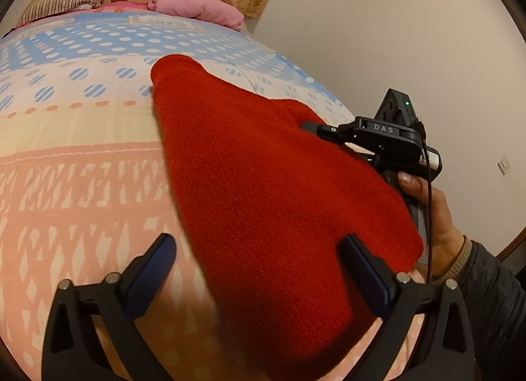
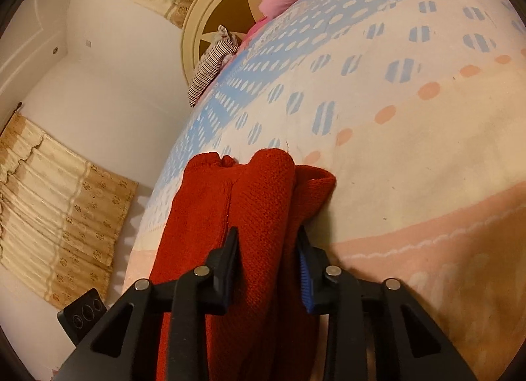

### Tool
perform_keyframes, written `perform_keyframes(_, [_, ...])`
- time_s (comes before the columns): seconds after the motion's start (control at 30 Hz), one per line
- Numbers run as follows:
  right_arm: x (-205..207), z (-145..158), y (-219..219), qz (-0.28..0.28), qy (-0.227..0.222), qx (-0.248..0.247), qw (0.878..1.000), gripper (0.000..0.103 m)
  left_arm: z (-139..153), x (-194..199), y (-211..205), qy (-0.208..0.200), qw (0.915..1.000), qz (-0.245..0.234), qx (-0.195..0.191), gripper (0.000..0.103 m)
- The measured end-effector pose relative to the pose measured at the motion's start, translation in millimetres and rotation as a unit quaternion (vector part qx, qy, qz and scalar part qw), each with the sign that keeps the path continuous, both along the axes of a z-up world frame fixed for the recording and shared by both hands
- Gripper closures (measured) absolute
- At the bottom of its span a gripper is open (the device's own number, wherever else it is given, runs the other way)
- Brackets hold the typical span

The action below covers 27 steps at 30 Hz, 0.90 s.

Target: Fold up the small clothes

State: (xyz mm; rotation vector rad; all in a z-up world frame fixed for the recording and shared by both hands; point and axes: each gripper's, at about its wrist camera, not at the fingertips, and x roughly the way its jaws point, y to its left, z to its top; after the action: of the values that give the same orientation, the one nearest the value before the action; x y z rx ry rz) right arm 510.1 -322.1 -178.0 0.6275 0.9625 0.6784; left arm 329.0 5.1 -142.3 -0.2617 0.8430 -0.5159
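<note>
Right now my right gripper [image 2: 268, 259] is pinching a bunched fold of the red knitted woollen garment [image 2: 259, 216], its black fingers closed against the cloth from both sides, with the blue pad of one finger [image 2: 305, 277] showing at the edge. From my left wrist view, that right gripper [image 1: 312, 126] reaches in from the right, my right hand [image 1: 427, 213] wrapped round its handle, and its tips vanish behind the red cloth. My left gripper [image 1: 259, 269] hangs low with its fingers spread wide apart; the garment [image 1: 263, 183] drapes between them, but I cannot tell whether either blue pad [image 1: 365, 269] actually touches it. The garment lies over the pastel patterned bedsheet [image 1: 82, 157], pink, cream and blue with dots. Its lower end runs out of view at the bottom edge and looks blurred there. Farther up the bed sit a striped pillow [image 1: 65, 2] and a pink bundled quilt [image 1: 197, 7].
</note>
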Motion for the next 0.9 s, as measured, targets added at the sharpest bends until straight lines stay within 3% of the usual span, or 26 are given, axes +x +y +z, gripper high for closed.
perform_keyframes(0.13, [-4.6,3.9,2.6,-0.004,-0.016,-0.007,1.000,0.072,-0.2,0.8,0.3,-0.001,1.0000,0.001,0.006,0.007])
perform_keyframes(0.2, [-7.1,6.2,2.5,-0.003,-0.024,-0.007,1.000,0.073,-0.1,1.3,-1.2,-0.003,0.9999,-0.006,0.009,0.016])
perform_keyframes(0.6, [-5.0,2.7,4.0,0.000,-0.019,-0.024,1.000,0.073,1.6,-0.7,-8.2,-0.014,0.9994,-0.014,0.027,0.025])
perform_keyframes(0.9, [-23.5,16.1,11.3,-0.021,-0.064,-0.062,0.996,0.075,6.4,-7.5,-16.0,-0.036,0.9973,-0.013,0.062,0.039])
